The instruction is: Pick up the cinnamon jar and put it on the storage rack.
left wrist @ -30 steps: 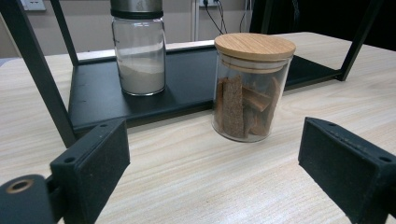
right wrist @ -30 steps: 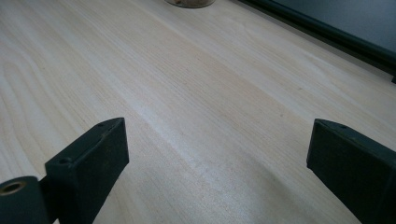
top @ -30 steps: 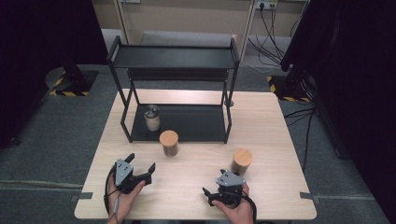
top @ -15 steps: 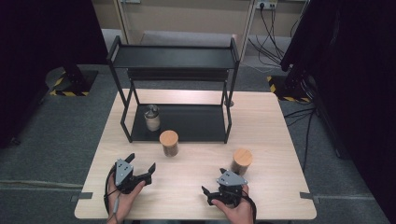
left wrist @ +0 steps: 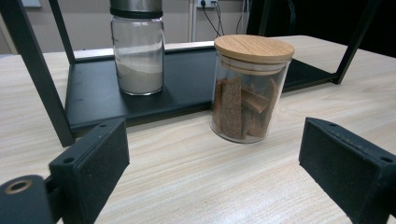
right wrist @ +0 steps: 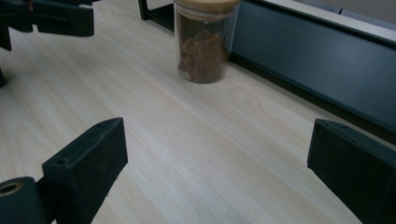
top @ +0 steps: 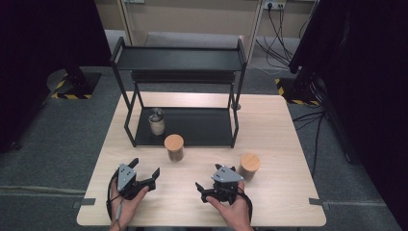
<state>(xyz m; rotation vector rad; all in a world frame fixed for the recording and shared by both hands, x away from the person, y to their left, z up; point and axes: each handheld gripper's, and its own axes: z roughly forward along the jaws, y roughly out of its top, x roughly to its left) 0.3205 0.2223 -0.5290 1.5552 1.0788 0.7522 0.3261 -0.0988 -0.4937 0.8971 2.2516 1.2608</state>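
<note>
Both units rest on the bench [top: 269,125] near its front edge, each held in one hand. The left hand-held gripper [top: 143,172] has its jaws spread wide with nothing between them; the right hand-held gripper [top: 206,191] is likewise spread and empty. This appears to be a ready posture: the left jaws point toward the cork-lidded jar [top: 173,147], which the left gripper view frames between them, suggesting it is the intended pick.

The cork-lidded jar holds brown sticks and stands on the bench just in front of the rack [top: 178,60], apart from its lower shelf. A second cork-lidded jar [top: 249,166] stands toward the right edge, near the right hand-held gripper. A metal-lidded jar [top: 156,121] of pale powder stands at the left end of the lower shelf; the top shelf is bare.

The bench top is pale wood grain. The floor [top: 57,139] is grey carpet, with dark curtains at both sides and cables at a wall socket behind.
</note>
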